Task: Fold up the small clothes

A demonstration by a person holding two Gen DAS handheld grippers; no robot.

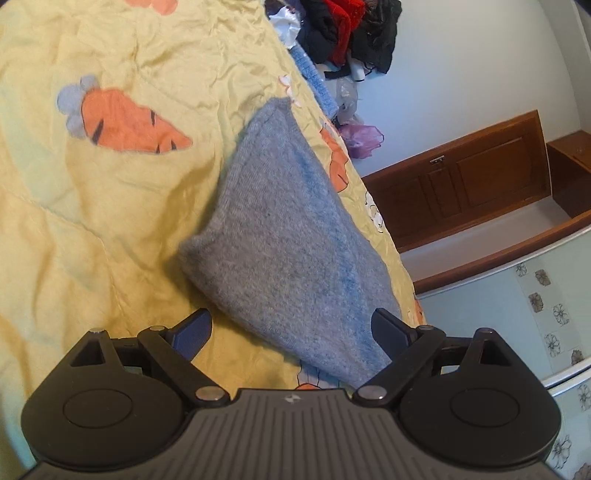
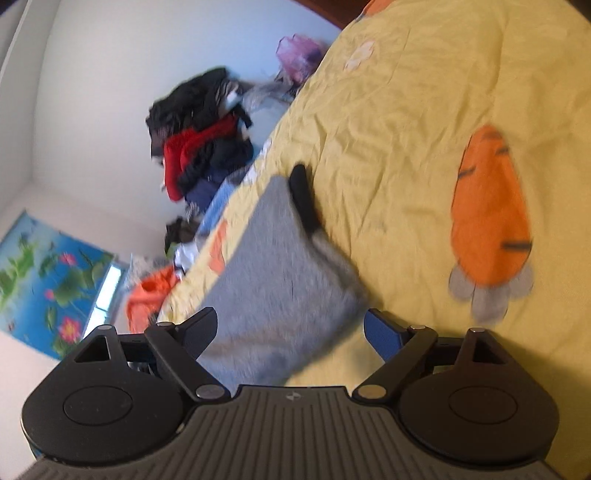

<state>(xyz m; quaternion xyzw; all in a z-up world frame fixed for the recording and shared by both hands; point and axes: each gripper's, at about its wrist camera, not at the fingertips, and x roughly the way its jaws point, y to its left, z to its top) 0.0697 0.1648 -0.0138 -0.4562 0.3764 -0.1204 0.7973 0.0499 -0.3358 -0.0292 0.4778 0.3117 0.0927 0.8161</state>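
A folded grey knit garment (image 1: 291, 240) lies on the yellow carrot-print bedspread (image 1: 110, 203) near the bed's edge. My left gripper (image 1: 291, 328) is open just above its near end, fingers spread on either side, holding nothing. In the right wrist view the same grey garment (image 2: 280, 277) lies ahead, blurred. My right gripper (image 2: 290, 328) is open and empty over its near end. A black gripper finger (image 2: 303, 195) of the other hand shows at the garment's far corner.
A pile of dark and red clothes (image 1: 351, 33) lies beyond the bed's edge; it also shows in the right wrist view (image 2: 203, 140). A purple bag (image 1: 360, 136), a brown wooden cabinet (image 1: 480, 173) and an orange item (image 2: 151, 299) stand off the bed.
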